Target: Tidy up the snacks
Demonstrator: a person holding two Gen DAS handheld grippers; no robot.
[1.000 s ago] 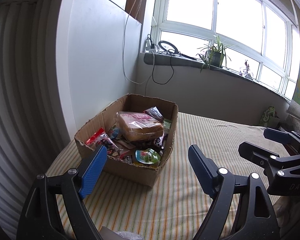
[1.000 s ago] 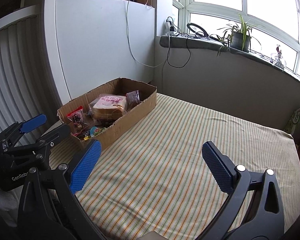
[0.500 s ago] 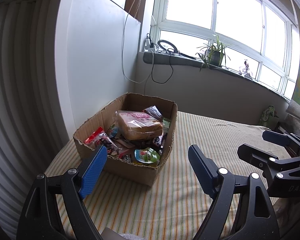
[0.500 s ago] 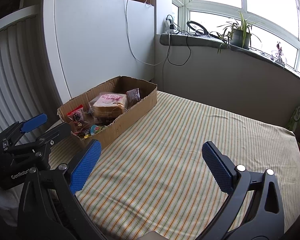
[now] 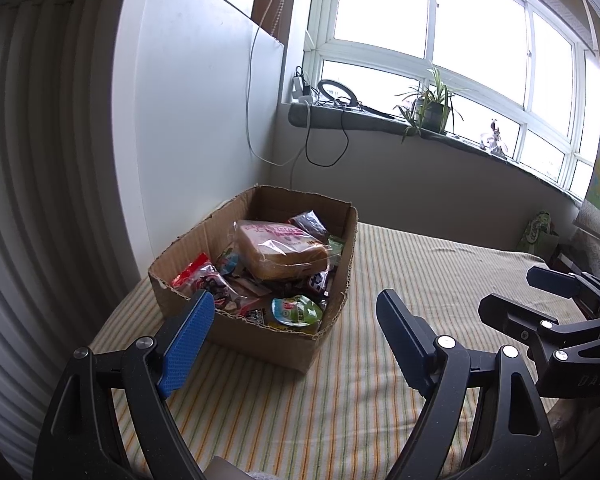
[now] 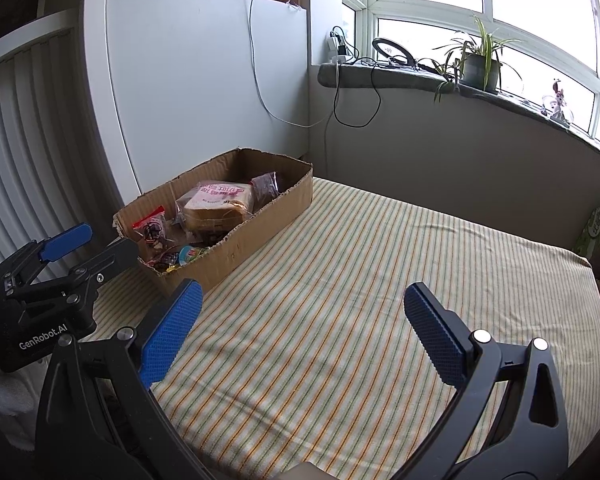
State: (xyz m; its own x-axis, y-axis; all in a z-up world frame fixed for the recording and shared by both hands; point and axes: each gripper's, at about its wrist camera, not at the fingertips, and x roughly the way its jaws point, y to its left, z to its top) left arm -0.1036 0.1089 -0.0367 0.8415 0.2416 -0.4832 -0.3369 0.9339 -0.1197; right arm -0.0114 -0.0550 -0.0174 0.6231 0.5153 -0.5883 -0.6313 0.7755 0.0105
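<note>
Just beyond left tongs (image 5: 294, 338), snack box (image 5: 260, 332)

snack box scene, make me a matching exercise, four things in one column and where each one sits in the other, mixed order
Things:
1. bread loaf
2. green-lidded cup
3. potted plant
4. cardboard box

Places:
A. on the windowsill
B. on the striped cloth
C. on top of the snack pile
D. in the box's near corner

Pairs: 1-C, 2-D, 3-A, 4-B
</note>
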